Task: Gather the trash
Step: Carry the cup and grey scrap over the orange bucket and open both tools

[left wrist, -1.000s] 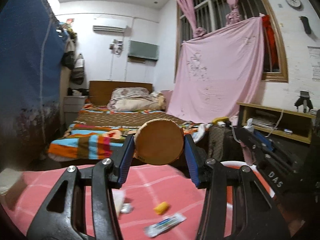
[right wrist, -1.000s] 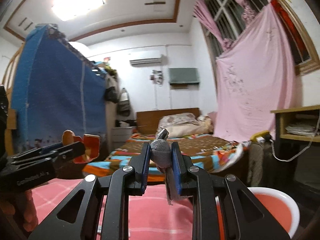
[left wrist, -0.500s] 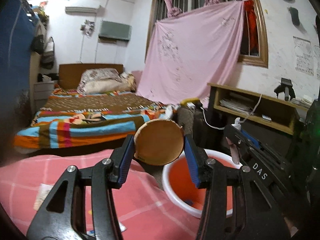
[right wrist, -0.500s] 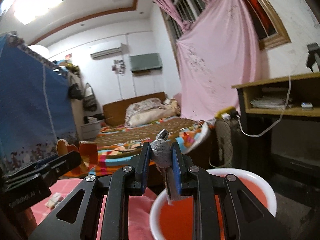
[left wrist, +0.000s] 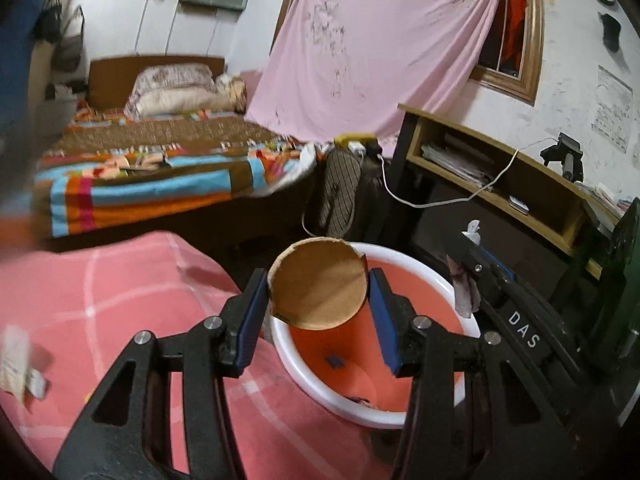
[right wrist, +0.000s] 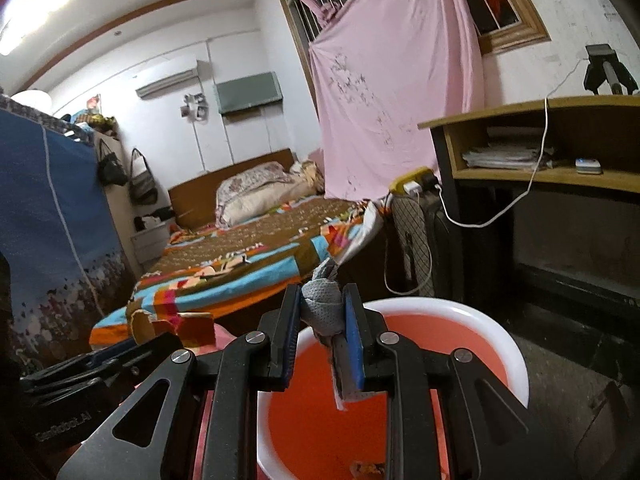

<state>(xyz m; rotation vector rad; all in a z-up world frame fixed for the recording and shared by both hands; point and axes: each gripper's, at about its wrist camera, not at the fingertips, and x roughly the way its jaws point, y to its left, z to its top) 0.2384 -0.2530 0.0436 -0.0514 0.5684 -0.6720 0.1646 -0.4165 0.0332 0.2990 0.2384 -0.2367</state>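
The left claw (left wrist: 318, 308) clamps a round cardboard cup (left wrist: 318, 284) between its blue pads, held over the near rim of a white-rimmed orange bin (left wrist: 400, 408) beside the pink-clothed table (left wrist: 120, 280). The right claw (right wrist: 323, 334) pinches a crumpled grey wrapper (right wrist: 322, 312) (one strip dangling) above the same bin (right wrist: 460, 352).

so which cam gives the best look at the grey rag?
Right wrist. The grey rag sits centre frame, pinched in the right claw, crumpled top and hanging tail both showing above the bucket. Left wrist shows only a small side sliver of it at the edge, partly behind the claw.
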